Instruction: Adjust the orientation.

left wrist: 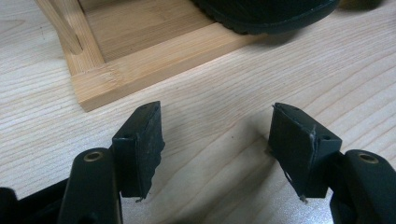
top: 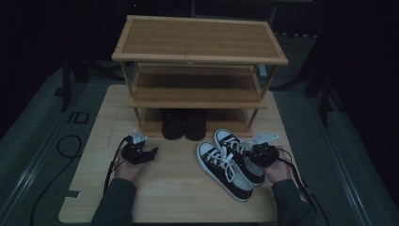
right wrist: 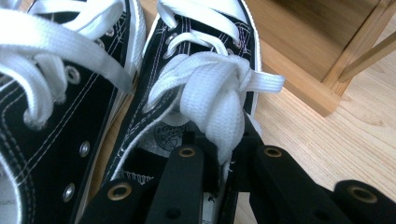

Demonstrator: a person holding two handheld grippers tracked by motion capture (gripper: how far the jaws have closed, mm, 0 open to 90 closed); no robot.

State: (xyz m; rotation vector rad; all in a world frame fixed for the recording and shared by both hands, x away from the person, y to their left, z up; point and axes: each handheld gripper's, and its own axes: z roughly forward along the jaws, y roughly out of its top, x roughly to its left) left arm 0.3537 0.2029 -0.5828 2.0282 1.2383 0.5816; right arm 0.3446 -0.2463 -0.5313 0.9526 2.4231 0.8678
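Black sneakers [top: 229, 164] with white laces, side by side on the table [top: 174, 188] just in front of the bamboo shoe rack [top: 197, 70], right of the dark boots [top: 184, 123] on its bottom shelf. Left of the pair, left gripper [top: 151, 153] spread wide, empty, low over bare wood. At the right shoe [right wrist: 196, 93], right gripper [right wrist: 224, 154] pinched shut on the bunched lace [right wrist: 217, 98]. Best lifted slowly, grip kept firm, lest the lace slip or the shoe swing.

The high view is dim and murky; both gripper views are evenly lit and sharp.
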